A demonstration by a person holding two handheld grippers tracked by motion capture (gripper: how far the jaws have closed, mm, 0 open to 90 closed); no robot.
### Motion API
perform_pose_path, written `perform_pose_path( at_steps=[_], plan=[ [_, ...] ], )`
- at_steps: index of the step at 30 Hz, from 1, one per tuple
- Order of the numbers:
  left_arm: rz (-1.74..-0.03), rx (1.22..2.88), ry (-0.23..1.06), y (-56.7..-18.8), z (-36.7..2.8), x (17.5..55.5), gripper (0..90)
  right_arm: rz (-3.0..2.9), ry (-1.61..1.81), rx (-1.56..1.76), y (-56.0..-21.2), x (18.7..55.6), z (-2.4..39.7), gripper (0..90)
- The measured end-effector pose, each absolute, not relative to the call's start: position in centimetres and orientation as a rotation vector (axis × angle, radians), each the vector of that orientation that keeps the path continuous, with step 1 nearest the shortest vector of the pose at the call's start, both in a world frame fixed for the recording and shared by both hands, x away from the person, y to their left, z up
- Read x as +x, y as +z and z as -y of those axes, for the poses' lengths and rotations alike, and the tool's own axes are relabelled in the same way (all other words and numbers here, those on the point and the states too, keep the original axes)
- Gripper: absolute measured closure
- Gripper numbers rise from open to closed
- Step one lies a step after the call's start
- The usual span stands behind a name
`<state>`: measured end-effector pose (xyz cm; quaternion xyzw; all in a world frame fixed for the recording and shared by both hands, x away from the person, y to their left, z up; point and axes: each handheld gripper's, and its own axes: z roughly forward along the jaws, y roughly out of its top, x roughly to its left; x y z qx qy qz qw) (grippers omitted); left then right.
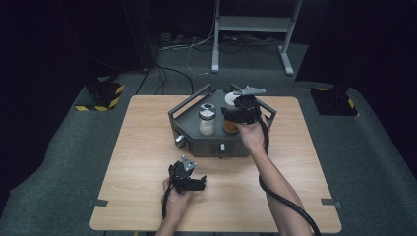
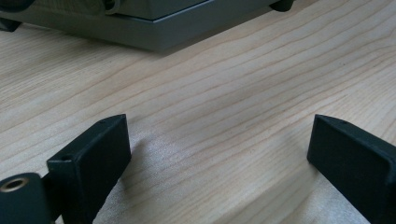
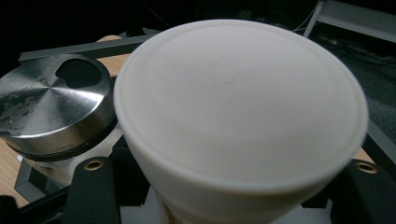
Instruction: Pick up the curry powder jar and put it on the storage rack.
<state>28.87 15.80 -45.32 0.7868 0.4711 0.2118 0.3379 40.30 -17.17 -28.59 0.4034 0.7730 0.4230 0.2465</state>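
The right gripper [image 1: 235, 116] is over the right half of a grey rack [image 1: 189, 112] at the far middle of a wooden table [image 1: 147, 147]. Its jaws are closed around a jar with a white lid [image 3: 240, 107]; in the right gripper view the lid sits between the two black jaws, which hug the jar just under the lid. In the high view an orange-brown base shows below the gripper, so the jar seems to stand in the rack or just above its floor; which one is hard to tell.

Just beside it, to its left, stands a second jar with a steel shaker lid [image 1: 207, 111], pale contents inside, untouched.

The left gripper [image 1: 196, 183] rests low over the near part of the table, well apart from the rack. Its jaws stand wide open with nothing but bare wood between them; the left gripper view shows the rack's front edge farther off.

As a judgement: the grip on the white-lidded jar is made, so the reach and the grasp are done. Left to do are lifting it clear of the rack and setting it wherever it belongs. The left gripper has no part yet.
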Motion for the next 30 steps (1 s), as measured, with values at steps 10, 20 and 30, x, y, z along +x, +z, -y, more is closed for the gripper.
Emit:
perform_pose_path(
  at_steps=[10,20,30],
  plan=[
    [-1.227,2.05,0.552,-45.32,-15.8,28.87,6.2,-2.106,1.154,1.092,-29.04,40.19,17.28,34.9],
    [-1.227,2.051,0.552,-45.31,-15.81,28.88,6.2,-2.11,1.175,1.094,-29.28,40.27,17.92,34.7],
    [-1.226,2.05,0.552,-45.32,-15.81,28.86,6.4,-2.11,1.174,1.095,-29.27,40.3,17.9,34.5]
  ],
)
